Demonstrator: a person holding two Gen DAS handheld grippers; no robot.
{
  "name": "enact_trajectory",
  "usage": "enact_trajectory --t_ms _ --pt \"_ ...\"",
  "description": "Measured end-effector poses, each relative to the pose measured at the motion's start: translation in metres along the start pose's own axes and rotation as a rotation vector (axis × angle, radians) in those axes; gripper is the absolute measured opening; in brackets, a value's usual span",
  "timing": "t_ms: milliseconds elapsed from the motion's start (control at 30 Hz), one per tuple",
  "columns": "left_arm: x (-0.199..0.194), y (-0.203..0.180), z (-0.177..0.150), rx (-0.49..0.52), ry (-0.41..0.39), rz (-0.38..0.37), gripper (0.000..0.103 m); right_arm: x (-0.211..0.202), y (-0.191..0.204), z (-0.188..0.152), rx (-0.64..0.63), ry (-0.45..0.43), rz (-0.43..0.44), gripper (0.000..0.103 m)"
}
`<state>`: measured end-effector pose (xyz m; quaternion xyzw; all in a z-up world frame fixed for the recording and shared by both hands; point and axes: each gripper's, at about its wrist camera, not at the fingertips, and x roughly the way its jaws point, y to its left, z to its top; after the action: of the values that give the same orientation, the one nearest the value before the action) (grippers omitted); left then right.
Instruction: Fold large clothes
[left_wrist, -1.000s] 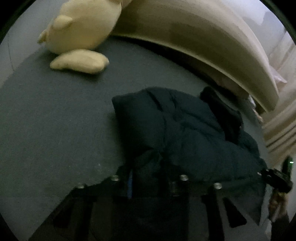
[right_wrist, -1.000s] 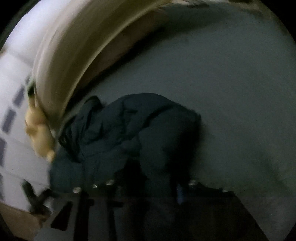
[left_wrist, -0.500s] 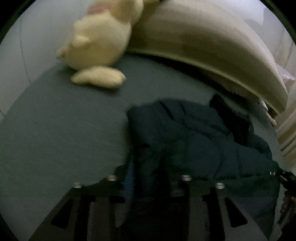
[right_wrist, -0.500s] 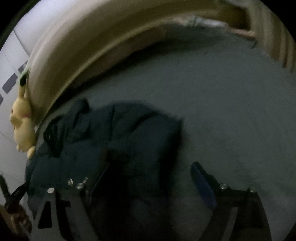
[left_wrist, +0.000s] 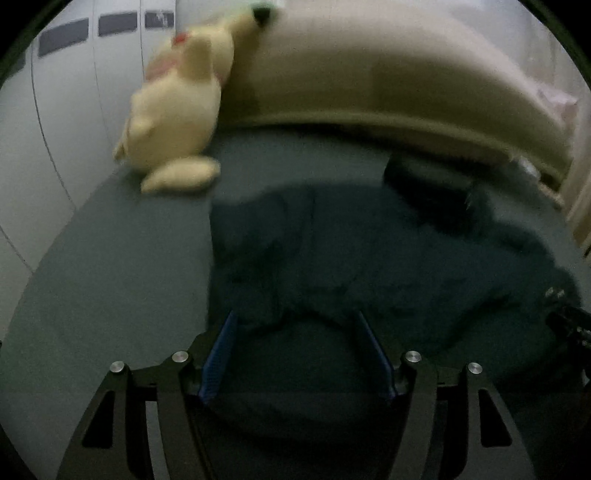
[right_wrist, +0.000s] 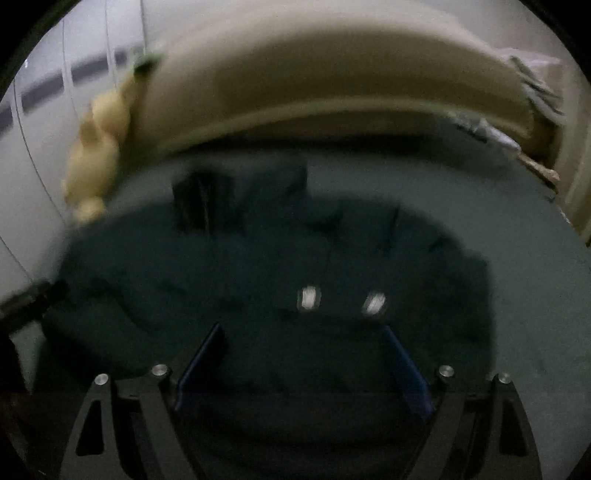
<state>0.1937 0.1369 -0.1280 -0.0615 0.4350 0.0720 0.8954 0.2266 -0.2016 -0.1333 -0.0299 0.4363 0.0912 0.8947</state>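
Jacket (left_wrist: 369, 258) lies bunched on the bed (left_wrist: 110, 277), near a plush (left_wrist: 177, 110). Left gripper (left_wrist: 299, 325) and right gripper (right_wrist: 301, 336) both gape wide above it, grasping nothing.

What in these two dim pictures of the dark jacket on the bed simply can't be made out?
- Jacket folds: both views, dim and blurred.
- Two bright spots: right wrist view, smeared, unidentifiable.
- Plush toy face: left wrist view, blurred.
- Black object: left wrist view, cut off by the edge.
- Jacket's near hem: behind each open hand-held gripper.
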Motion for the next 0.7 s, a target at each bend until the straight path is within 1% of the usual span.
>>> enact_trajectory --t_ms 67,133,200,300,433,533,633,700 --pt "0.005 0.001 -0.003 0.002 0.000 0.010 0.068 0.009 -0.003 -0.006 0.010 0.020 0.007 0.088" --pt "0.008 -0.001 -0.004 0.022 0.002 0.023 0.068 0.016 -0.007 -0.003 0.015 0.035 0.009 0.088" --pt "0.013 -0.002 -0.004 0.020 0.007 0.024 0.068 0.016 -0.010 -0.003 0.009 0.050 0.008 0.090" --pt "0.015 0.000 -0.008 0.022 0.007 0.023 0.069 0.018 -0.011 -0.004 0.013 0.052 0.004 0.090" --pt "0.015 -0.001 -0.009 0.024 0.013 0.023 0.070 0.028 -0.001 -0.005 0.008 0.054 -0.010 0.091" --pt "0.020 0.001 -0.009 0.021 0.016 0.020 0.072 0.022 -0.003 -0.013 0.002 0.052 -0.018 0.091" --pt "0.023 0.001 -0.006 0.016 0.043 0.032 0.074 0.023 0.000 -0.011 -0.003 0.064 -0.033 0.092" --pt "0.018 0.005 0.000 0.005 0.089 0.009 0.074 0.018 -0.003 -0.005 0.000 0.103 -0.015 0.092"
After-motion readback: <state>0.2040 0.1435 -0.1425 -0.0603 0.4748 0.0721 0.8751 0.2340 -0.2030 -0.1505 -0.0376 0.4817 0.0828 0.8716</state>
